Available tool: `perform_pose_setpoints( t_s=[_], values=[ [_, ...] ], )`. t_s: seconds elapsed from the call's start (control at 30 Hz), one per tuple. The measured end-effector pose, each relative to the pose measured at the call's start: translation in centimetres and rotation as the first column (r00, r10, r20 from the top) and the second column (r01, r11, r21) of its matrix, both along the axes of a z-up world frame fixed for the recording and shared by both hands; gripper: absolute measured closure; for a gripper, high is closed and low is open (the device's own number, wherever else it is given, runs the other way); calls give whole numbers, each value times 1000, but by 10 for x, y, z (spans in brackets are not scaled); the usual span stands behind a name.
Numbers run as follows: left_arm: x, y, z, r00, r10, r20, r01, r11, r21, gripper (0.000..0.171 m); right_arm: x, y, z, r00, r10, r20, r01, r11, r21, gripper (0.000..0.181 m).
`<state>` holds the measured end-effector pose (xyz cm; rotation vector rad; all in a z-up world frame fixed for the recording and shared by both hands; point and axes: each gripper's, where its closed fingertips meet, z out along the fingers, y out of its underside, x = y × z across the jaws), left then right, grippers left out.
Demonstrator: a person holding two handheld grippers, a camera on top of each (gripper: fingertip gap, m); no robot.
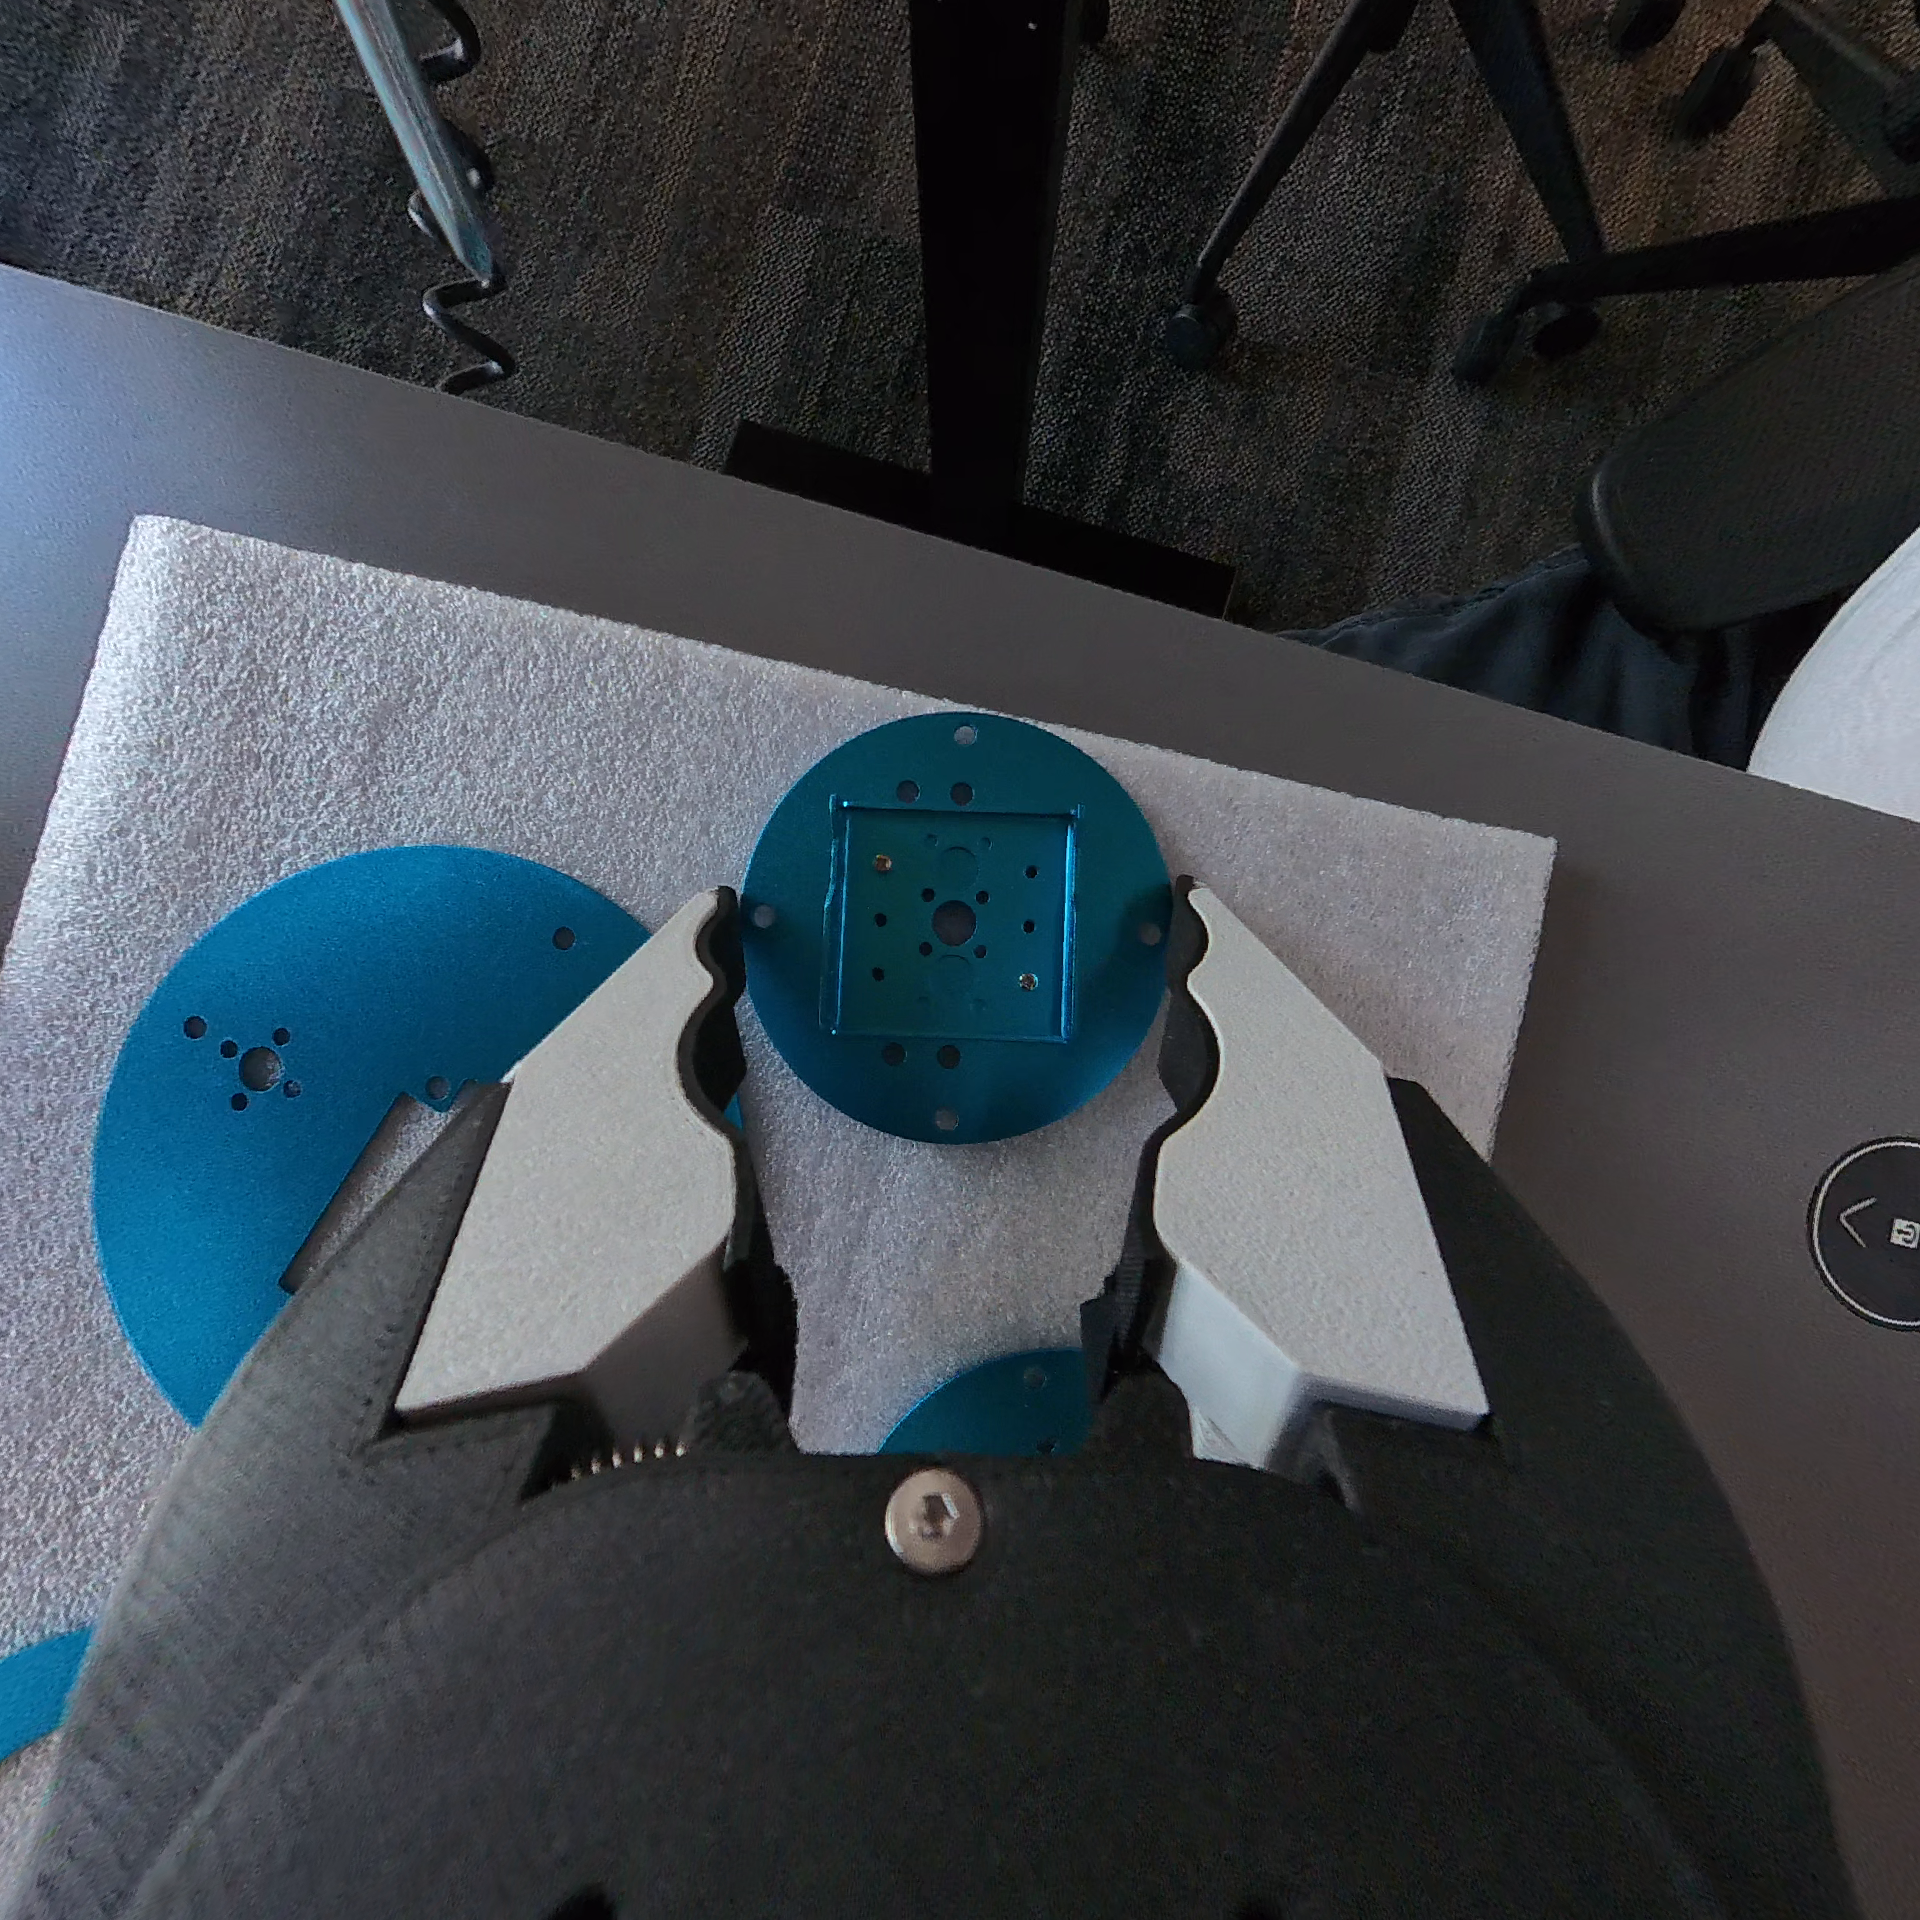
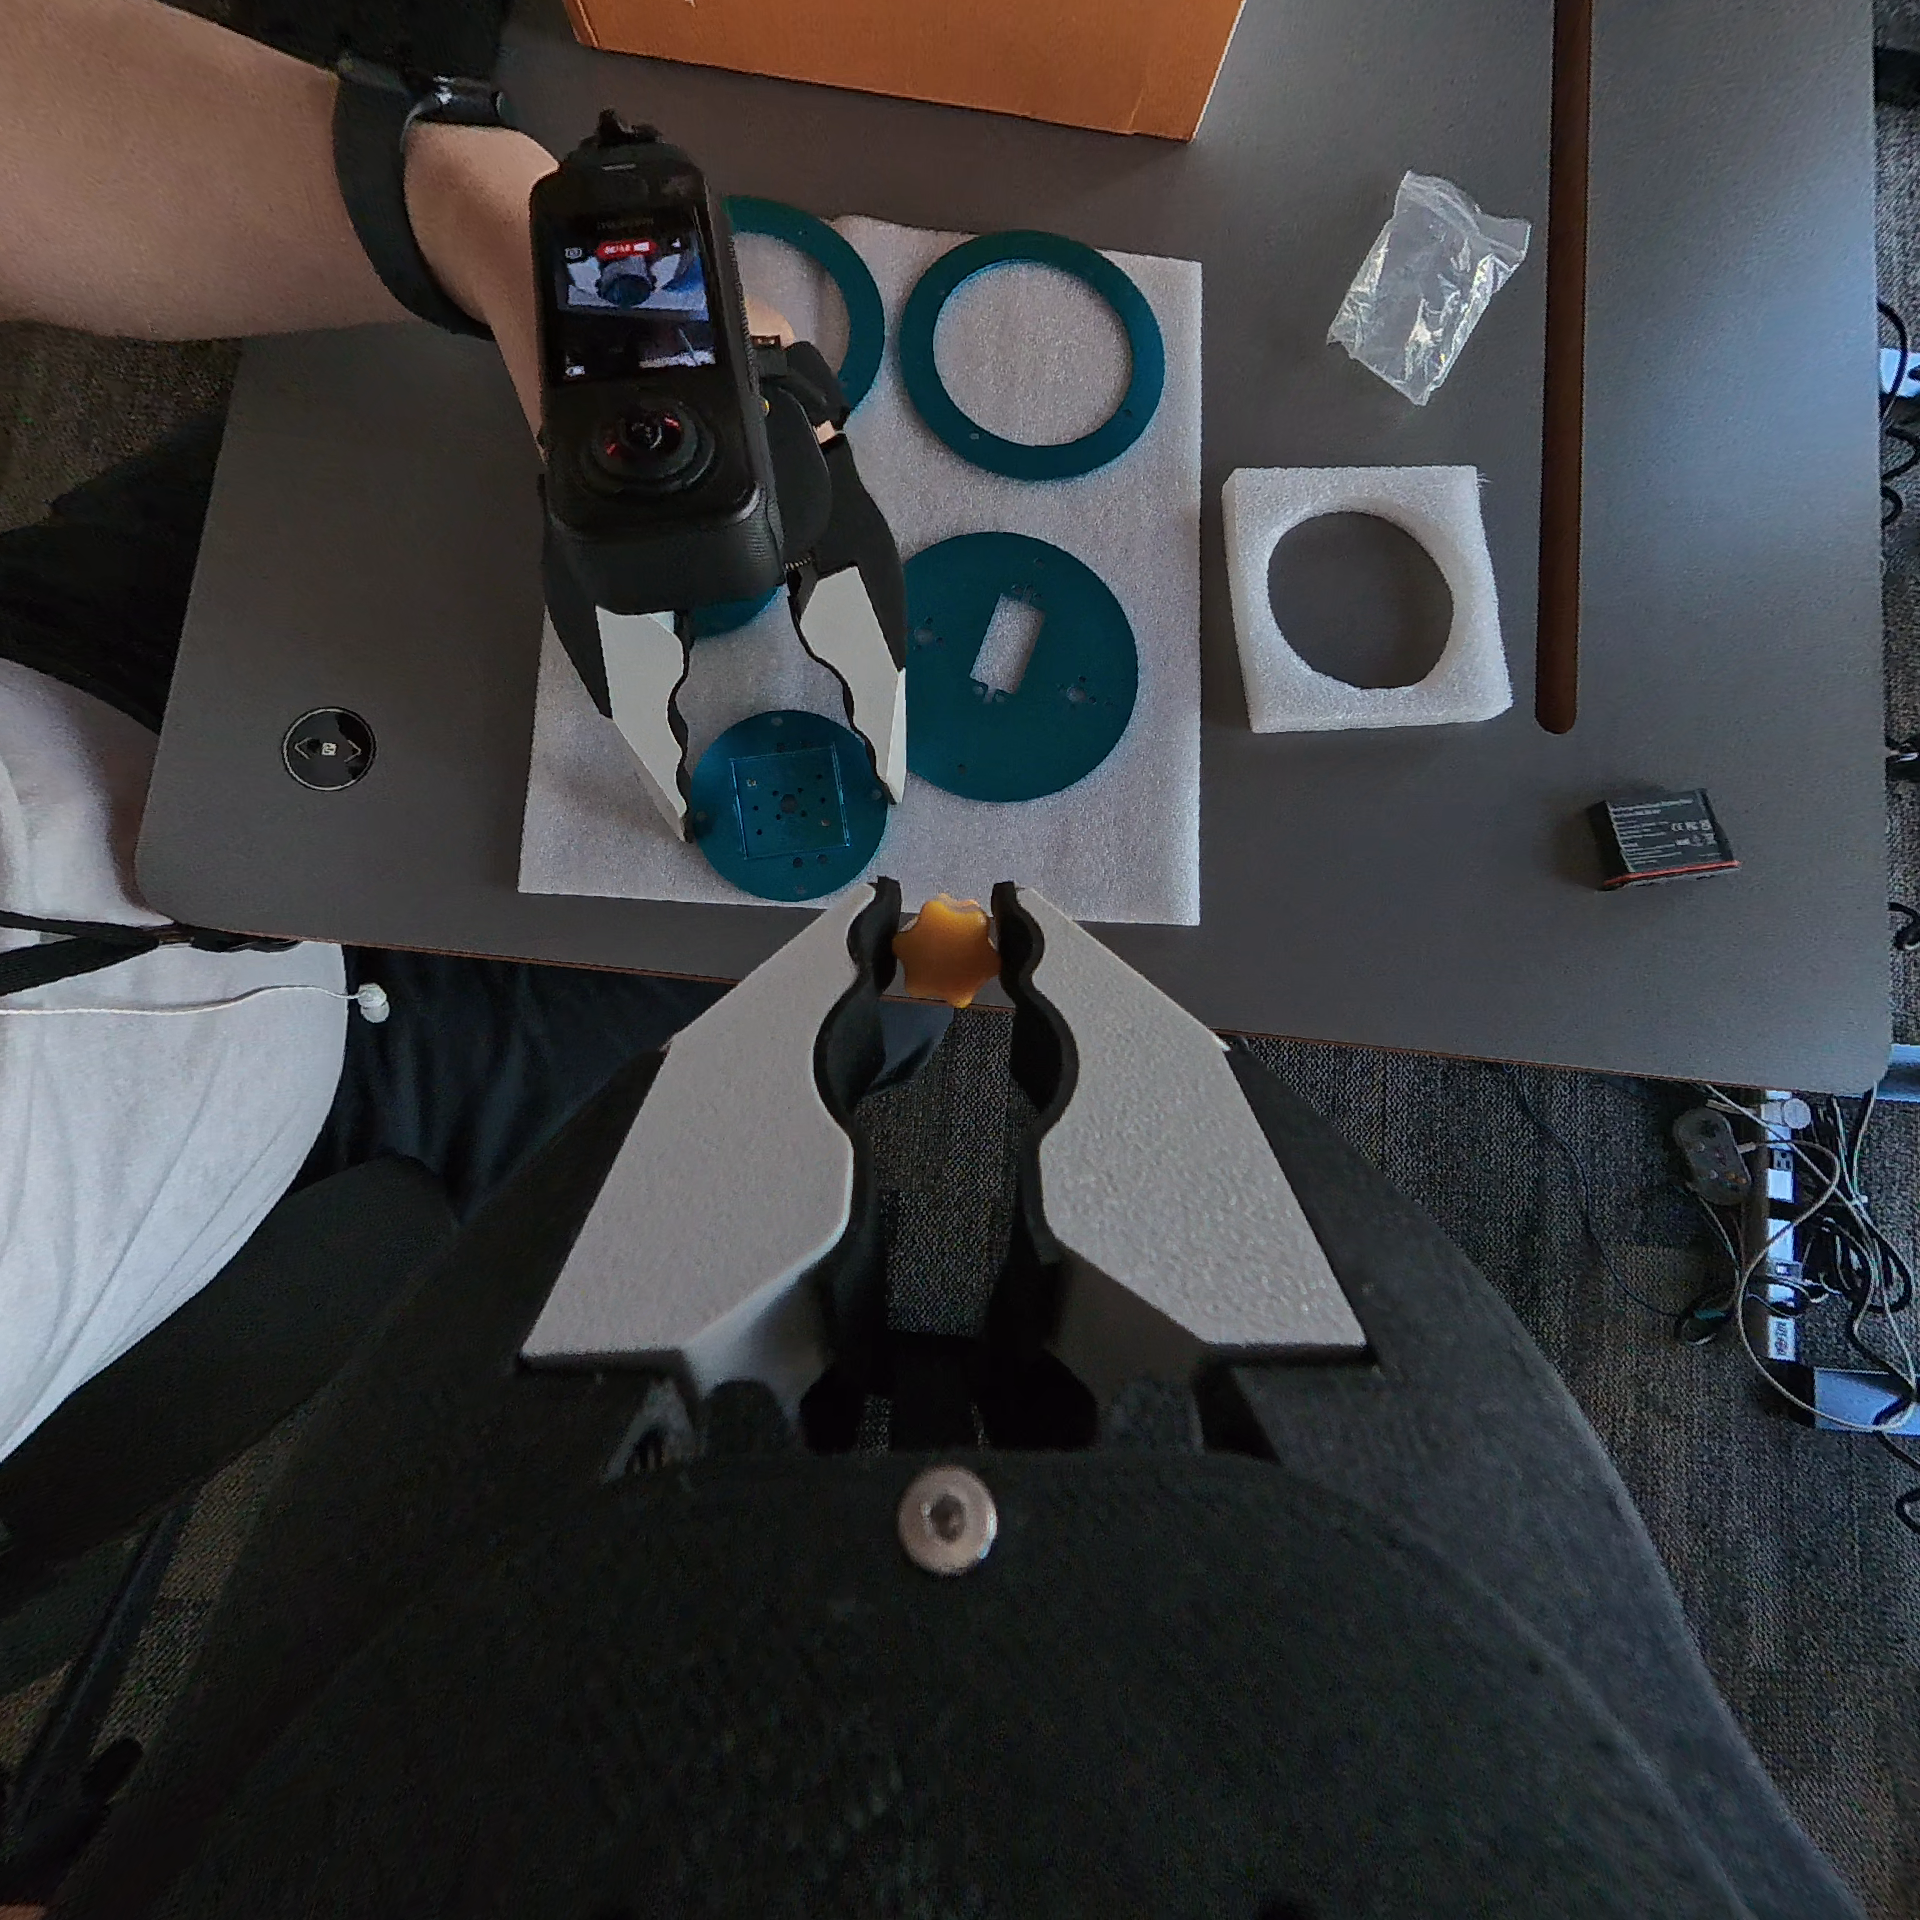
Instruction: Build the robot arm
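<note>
- Left wrist view shows our left hand-held gripper (image 1: 956, 904) spread wide, its fingertips on either side of a small round blue metal plate with a square recessed centre (image 1: 956, 925); whether they touch its rim we cannot tell.
- That plate lies on a white foam sheet (image 1: 343, 717) on the grey desk (image 1: 1704, 935), near the sheet's corner closest to the desk edge.
- Just beside the left finger lies a large blue metal disc with a rectangular slot (image 1: 312, 1049), partly hidden under that finger; a further blue round piece (image 1: 987, 1397) peeks out between the finger bases.
- Right wrist view has our right hand-held gripper (image 2: 943, 894) closed narrowly on a small amber lobed knob (image 2: 940, 951), held over the near desk edge, just beside the foam sheet's border and the small plate (image 2: 795, 816).
- Farther along the sheet we see two blue metal rings (image 2: 1029, 353), the left-hand one partly hidden by the black camera (image 2: 649, 384) on the left gripper.
- Right of the sheet sit a white foam square with a round cut-out (image 2: 1361, 597), a crumpled clear plastic bag (image 2: 1429, 286) and a small black rectangular block (image 2: 1657, 836), all well apart from both grippers.
- An orange cardboard box (image 2: 904, 52) stands at the far edge of the desk.
- Bare desk lies open between the sheet and the black block.
</note>
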<state>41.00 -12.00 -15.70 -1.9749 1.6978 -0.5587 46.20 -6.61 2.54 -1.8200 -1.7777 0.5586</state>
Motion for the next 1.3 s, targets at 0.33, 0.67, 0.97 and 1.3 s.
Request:
perform_pose_setpoints(
  t_s=[0.33, 0.67, 0.97, 1.3],
  values=[
    [-4, 0, 3, 1000, 19, 5, -18, 1000, -13, 91, 0, -1, -4, 1000, 5, 14, -5, 1000, -6, 163],
    [-27, -3, 20, 998, 38, -42, -36, 999, 30, 91, -2, -2, -7, 1000, 13, 21, -13, 1000, -13, 163],
    [-28, -20, 14, 998, 7, -57, -7, 1000, 0, 91, -5, -7, -11, 999, 27, 31, -27, 1000, -16, 163],
    [-15, -31, 3, 997, -67, -50, 64, 997, -47, 91, -20, -23, -24, 996, 83, 37, -81, 995, -53, 163]
  ],
)
